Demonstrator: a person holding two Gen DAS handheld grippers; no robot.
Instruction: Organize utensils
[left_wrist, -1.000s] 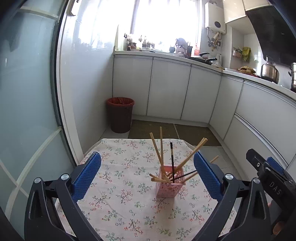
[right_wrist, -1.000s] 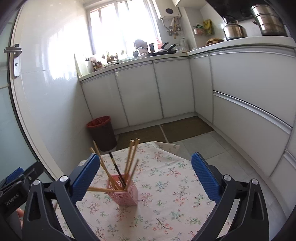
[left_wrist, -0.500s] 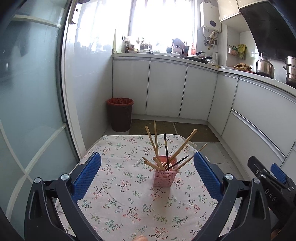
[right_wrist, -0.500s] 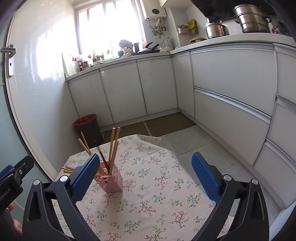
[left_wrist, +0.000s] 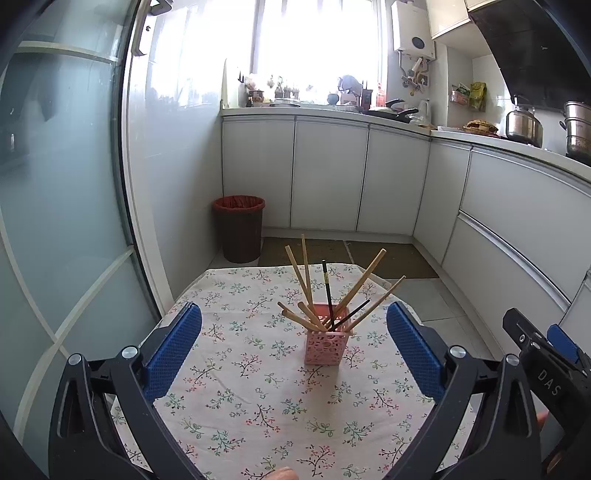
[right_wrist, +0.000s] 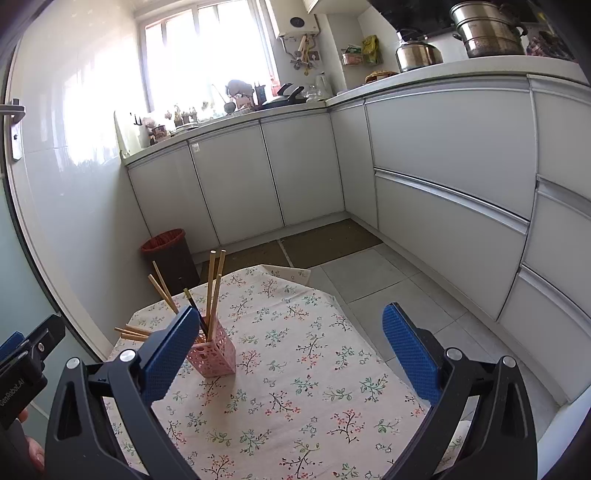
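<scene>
Left gripper (left_wrist: 293, 347): jaws wide apart, empty | Right gripper (right_wrist: 286, 347): jaws wide apart, empty | Pink holder (left_wrist: 325, 343): upright mid-table on floral tablecloth (left_wrist: 236, 391), holding splayed chopsticks (left_wrist: 360, 286) | Bin (left_wrist: 239, 228): far left floor

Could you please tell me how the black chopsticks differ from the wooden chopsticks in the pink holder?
The black chopsticks are dark, while the wooden chopsticks are pale tan. Two black chopsticks show, against several wooden chopsticks. One black chopstick stands nearly upright and one leans low, while the wooden chopsticks splay to both sides. All sit in the pink holder on the floral tablecloth.
</scene>
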